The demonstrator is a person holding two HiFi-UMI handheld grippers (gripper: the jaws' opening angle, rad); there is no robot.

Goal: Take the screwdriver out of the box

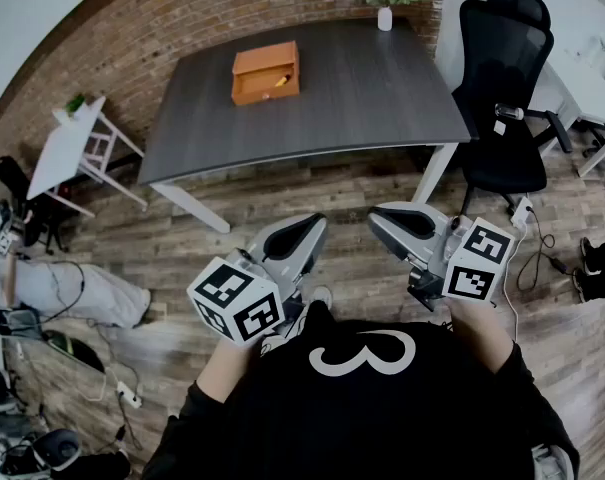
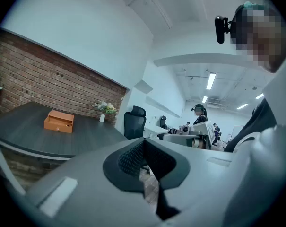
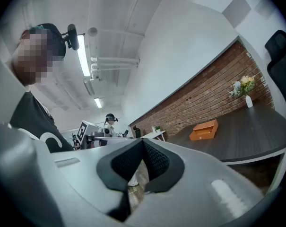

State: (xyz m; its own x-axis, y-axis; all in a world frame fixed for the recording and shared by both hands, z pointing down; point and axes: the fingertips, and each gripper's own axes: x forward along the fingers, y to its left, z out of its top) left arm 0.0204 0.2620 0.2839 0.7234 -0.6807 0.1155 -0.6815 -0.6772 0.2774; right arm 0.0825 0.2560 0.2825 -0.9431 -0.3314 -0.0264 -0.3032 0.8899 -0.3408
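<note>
1. The left gripper (image 1: pixel 310 230) and the right gripper (image 1: pixel 384 216) are held side by side in front of the person's chest, near the 6 o'clock edge of the head view. Both point roughly level toward the dark grey rectangular table (image 1: pixel 362 108). This reads as a carrying posture, with no reach begun.
2. The left gripper's jaws are closed pad against pad with nothing between them. The right gripper's jaws are likewise closed and empty.
3. The orange wooden box (image 1: pixel 267 72) sits on the table toward 11 o'clock, near the far left corner beside the brick wall, well apart from both grippers. Its front faces the person.
4. A small yellow item (image 1: pixel 281 81) shows in the box's front opening. It is judged to be the screwdriver handle, though it is too small to confirm. The task's thing is therefore inside the box, untouched.
5. A white vase of flowers (image 1: pixel 385 18) stands at the table's 1 o'clock corner, well clear of the box.
6. A black mesh office chair (image 1: pixel 502 88) crowds the table's 3 o'clock side, and a white side stand (image 1: pixel 67 148) stands off toward 9 o'clock.
7. The near table edge at 6 o'clock is unobstructed, with open plank floor between it and the person. This is judged the best approach.
</note>
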